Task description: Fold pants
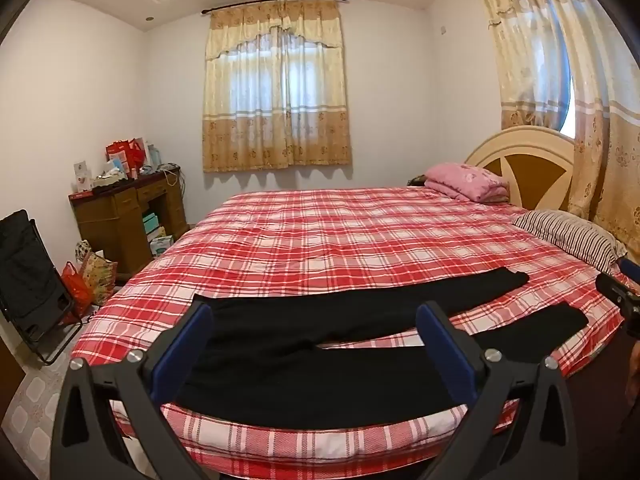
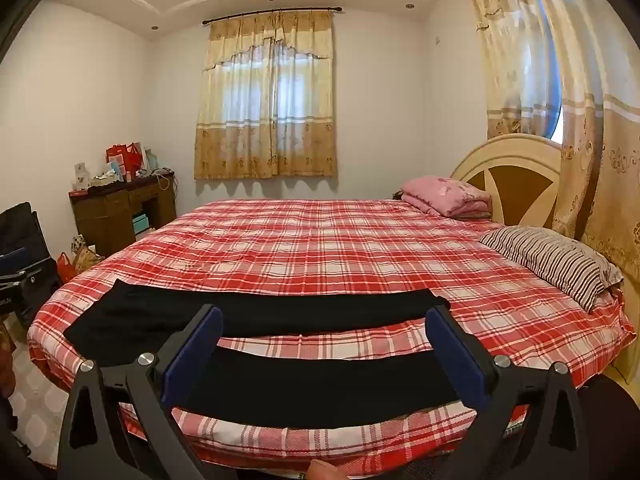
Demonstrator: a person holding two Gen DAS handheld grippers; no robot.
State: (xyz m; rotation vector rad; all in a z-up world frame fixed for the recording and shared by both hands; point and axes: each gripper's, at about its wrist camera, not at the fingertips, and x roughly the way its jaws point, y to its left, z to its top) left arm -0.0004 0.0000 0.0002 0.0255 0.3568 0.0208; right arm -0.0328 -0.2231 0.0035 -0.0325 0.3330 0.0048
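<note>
Black pants (image 1: 304, 364) lie flat near the front edge of the red plaid bed (image 1: 320, 240), waist to the left, both legs spread out to the right. My left gripper (image 1: 314, 316) is open and empty, held above the waist end. My right gripper (image 2: 324, 320) is open and empty, held above the legs of the pants (image 2: 320, 388). The bed also shows in the right wrist view (image 2: 320, 248). The right gripper shows at the right edge of the left wrist view (image 1: 620, 296).
A striped pillow (image 1: 568, 236) and a folded pink blanket (image 1: 466, 180) lie at the bed's headboard end on the right. A cluttered wooden desk (image 1: 128, 216), bags (image 1: 88, 280) and a black folding chair (image 1: 28, 280) stand on the floor at the left.
</note>
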